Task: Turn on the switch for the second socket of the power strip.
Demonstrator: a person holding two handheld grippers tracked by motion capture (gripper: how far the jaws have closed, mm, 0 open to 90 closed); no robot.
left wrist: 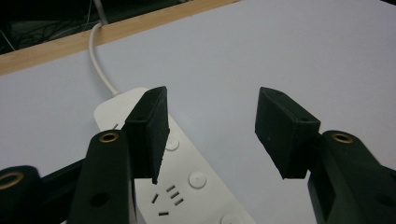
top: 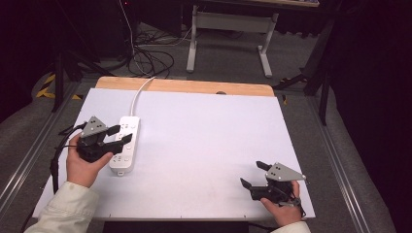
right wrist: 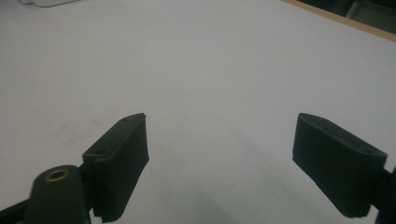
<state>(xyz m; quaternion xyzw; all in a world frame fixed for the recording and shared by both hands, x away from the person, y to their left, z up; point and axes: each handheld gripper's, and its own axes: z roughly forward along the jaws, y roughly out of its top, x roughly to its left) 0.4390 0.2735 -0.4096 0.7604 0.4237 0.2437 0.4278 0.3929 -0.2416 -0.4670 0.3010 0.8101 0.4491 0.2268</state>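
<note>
With the white power strip (top: 125, 144) lying at the left of the table (top: 209, 145), the left gripper (top: 119, 134), jaws spread above it with nothing pinched, should centre across the strip's width before closing, while the right gripper (top: 252, 174) rests spread, empty, lower right.

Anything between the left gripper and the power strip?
Nothing visible. The left gripper hangs right at the white power strip with its jaws open, one over the strip's body, no other object between them.

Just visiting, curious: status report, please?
Left tongs open above power strip, not gripping. Right tongs open, idle over bare table. Nothing in the way.
</note>
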